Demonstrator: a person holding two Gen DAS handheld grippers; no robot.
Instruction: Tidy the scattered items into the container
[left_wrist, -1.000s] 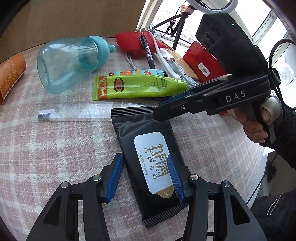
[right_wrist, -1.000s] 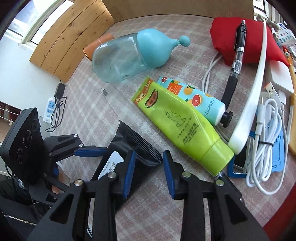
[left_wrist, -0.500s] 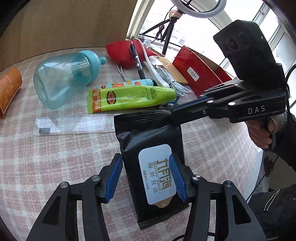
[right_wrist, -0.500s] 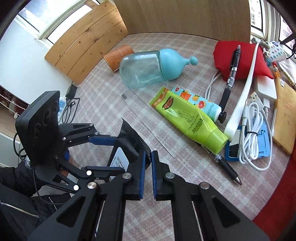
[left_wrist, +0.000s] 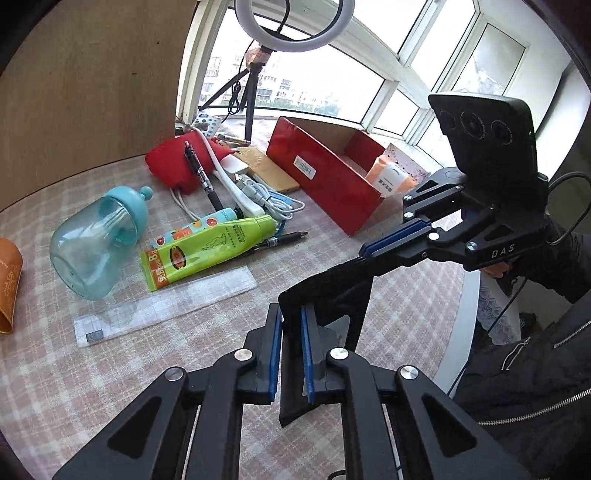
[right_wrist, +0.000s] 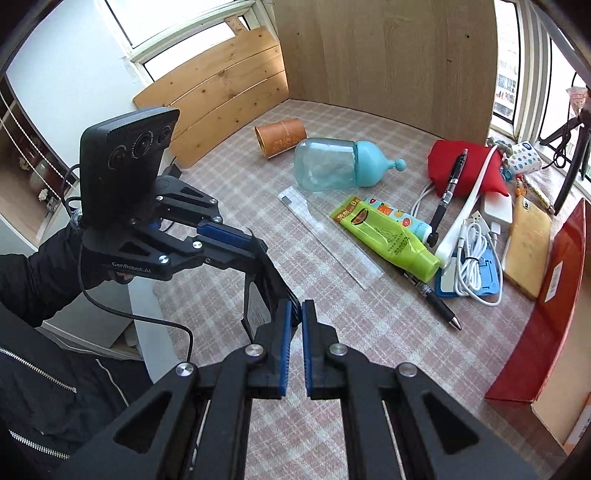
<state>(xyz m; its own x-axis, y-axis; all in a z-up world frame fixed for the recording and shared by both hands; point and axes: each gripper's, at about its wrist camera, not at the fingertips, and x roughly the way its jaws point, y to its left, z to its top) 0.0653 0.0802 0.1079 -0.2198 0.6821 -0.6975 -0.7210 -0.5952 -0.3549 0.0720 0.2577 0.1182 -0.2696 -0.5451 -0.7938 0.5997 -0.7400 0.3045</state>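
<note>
Both tools gripped the black wipes pack, held clear of the tabletop: the left tool, its jaws just closed, clamped one edge, the right tool the other. The red box stood beyond; ruler, green tube and bottle lay alongside.

Black pouch, red box, pink plaid tablecloth, green tube.
</note>
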